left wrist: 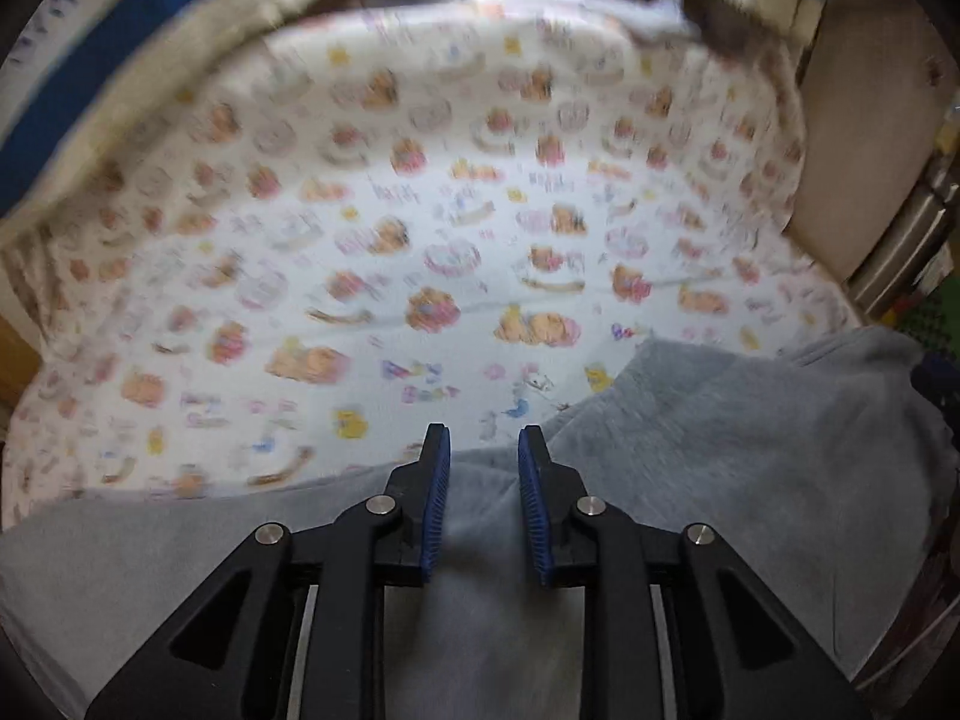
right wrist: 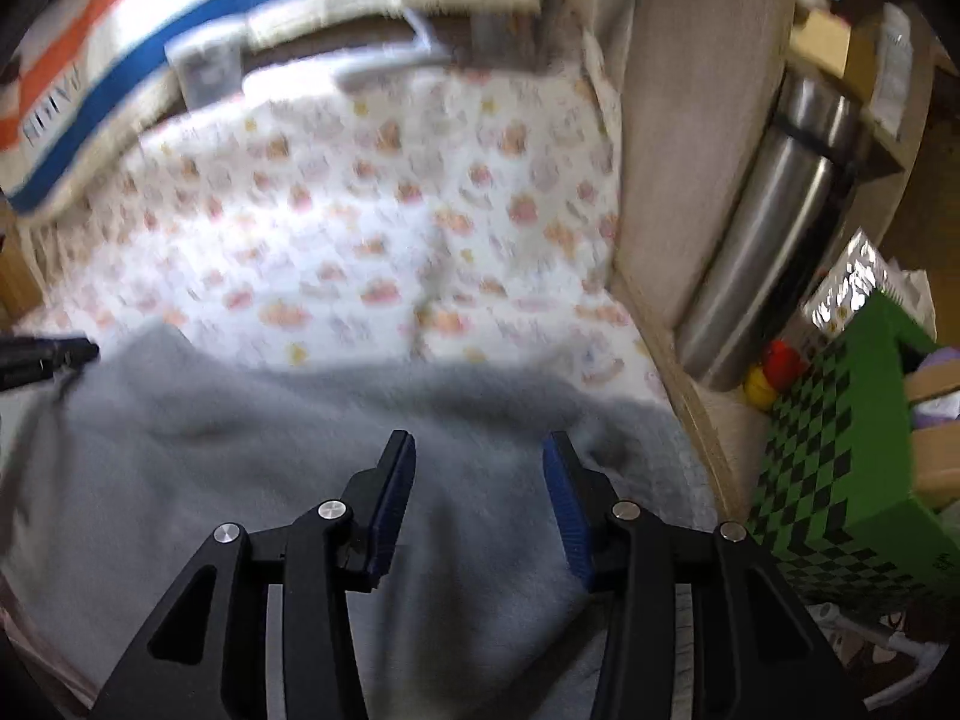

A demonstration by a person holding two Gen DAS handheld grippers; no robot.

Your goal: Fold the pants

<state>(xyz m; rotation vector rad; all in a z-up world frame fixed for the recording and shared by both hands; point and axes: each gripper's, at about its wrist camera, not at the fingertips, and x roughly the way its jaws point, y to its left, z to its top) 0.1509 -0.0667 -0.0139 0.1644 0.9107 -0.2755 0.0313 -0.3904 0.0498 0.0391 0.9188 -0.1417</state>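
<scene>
Grey fleece pants [left wrist: 690,438] lie on a white bedsheet printed with cartoon bears [left wrist: 390,228]. In the left wrist view the pants fill the near and right part. My left gripper [left wrist: 483,441] is open and empty, hovering just above the pants' far edge. In the right wrist view the pants [right wrist: 270,420] spread across the lower half. My right gripper [right wrist: 477,450] is open and empty over them. The tip of the left gripper [right wrist: 66,351] shows at the left edge. Both views are motion-blurred.
A blue, white and orange striped blanket [right wrist: 150,30] lies at the head of the bed. A wooden bed side [right wrist: 678,180], a steel flask [right wrist: 768,228] and a green checkered box [right wrist: 840,450] stand on the right.
</scene>
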